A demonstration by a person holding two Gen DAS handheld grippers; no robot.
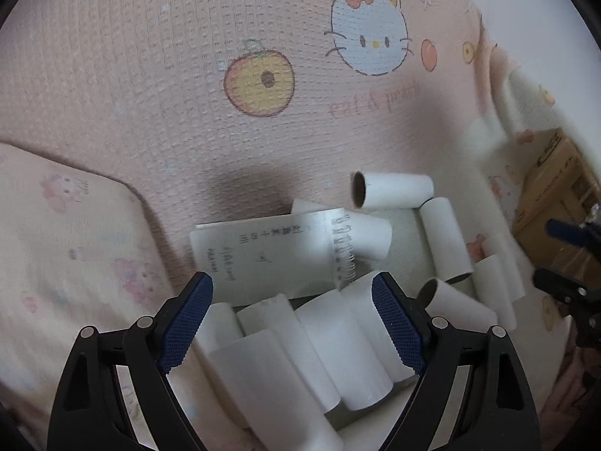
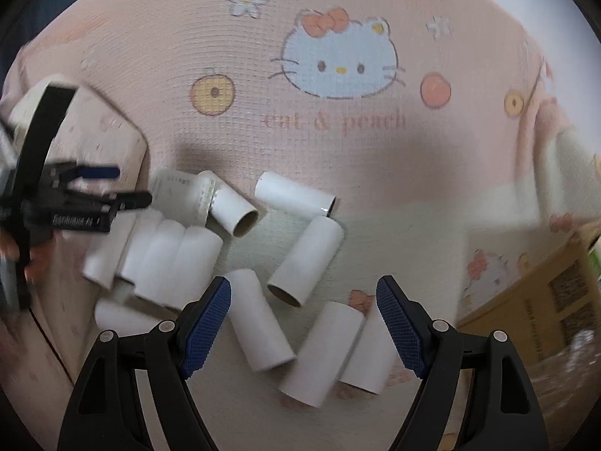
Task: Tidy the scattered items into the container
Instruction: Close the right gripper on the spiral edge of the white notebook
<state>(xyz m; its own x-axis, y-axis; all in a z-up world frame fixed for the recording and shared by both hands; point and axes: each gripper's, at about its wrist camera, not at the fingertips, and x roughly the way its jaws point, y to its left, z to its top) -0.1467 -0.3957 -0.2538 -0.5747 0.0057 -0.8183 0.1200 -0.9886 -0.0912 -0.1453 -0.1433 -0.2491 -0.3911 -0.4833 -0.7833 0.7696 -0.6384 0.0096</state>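
Many white tubes (image 2: 259, 323) lie near the cardboard box (image 2: 533, 312). Both claws, left gripper (image 1: 291, 319) and right gripper (image 2: 302, 323), gape wide and hold nothing. Round tubes could roll away if bumped.

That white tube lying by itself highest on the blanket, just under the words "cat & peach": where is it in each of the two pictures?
Left wrist view: the tube lies right of centre, dark open end facing left, above the paper.
Right wrist view: the same tube lies at centre, open end facing right, above the other tubes.
Shared landmark: the cat face printed on the blanket, straight above the tube in both.
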